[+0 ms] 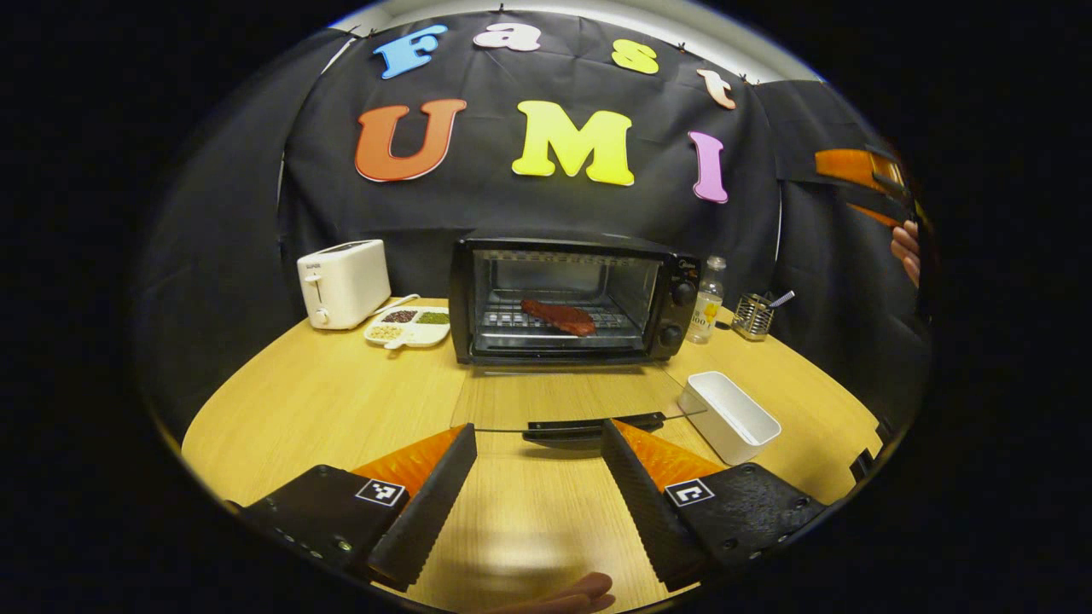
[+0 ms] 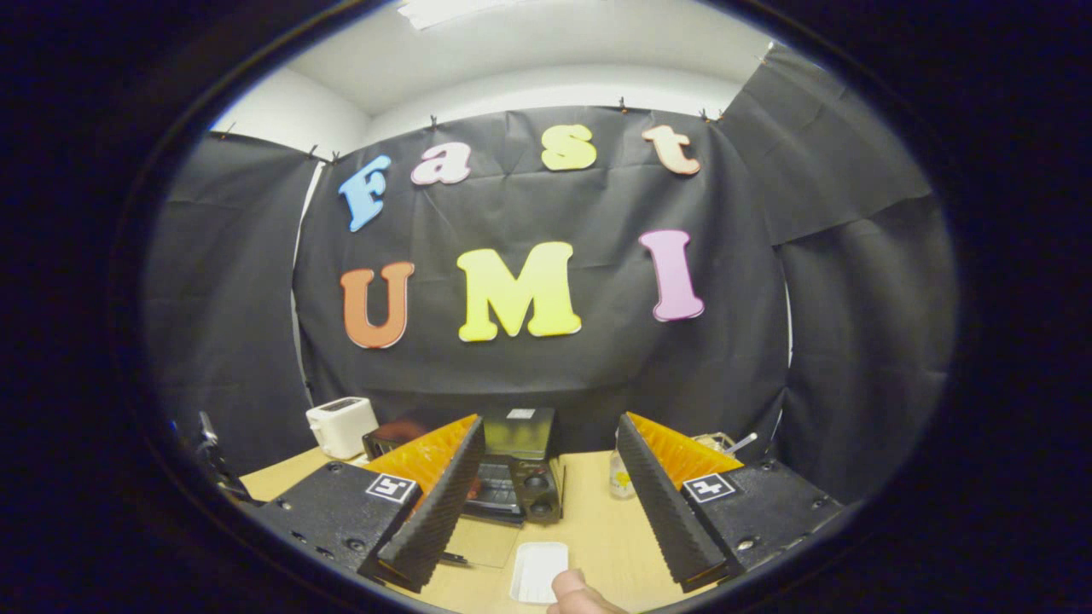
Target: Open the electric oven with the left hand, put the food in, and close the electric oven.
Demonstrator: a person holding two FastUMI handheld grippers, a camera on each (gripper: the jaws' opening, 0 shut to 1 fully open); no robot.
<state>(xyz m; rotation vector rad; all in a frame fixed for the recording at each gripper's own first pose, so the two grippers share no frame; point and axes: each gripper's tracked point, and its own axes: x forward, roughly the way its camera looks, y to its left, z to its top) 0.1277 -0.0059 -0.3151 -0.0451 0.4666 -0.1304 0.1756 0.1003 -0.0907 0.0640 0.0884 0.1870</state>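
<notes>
- The electric oven (image 1: pixel 570 298) stands open, its glass door (image 1: pixel 567 399) flat over the table (image 1: pixel 324 401); the food (image 1: pixel 559 316) lies on the rack.
- Left gripper (image 1: pixel 537 477) spread, empty, just short of the door handle (image 1: pixel 593 424).
- Right gripper (image 2: pixel 550 503) spread, empty, high above the white tray (image 2: pixel 539 571).

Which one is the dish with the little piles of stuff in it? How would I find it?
Start at the black oven at the back of the wooden table, its door folded down. Look left to the white toaster. Between them lies a flat white divided dish. Unlike the empty white tub on the oven's other side, it holds separate dark, green and yellowish heaps.
</notes>
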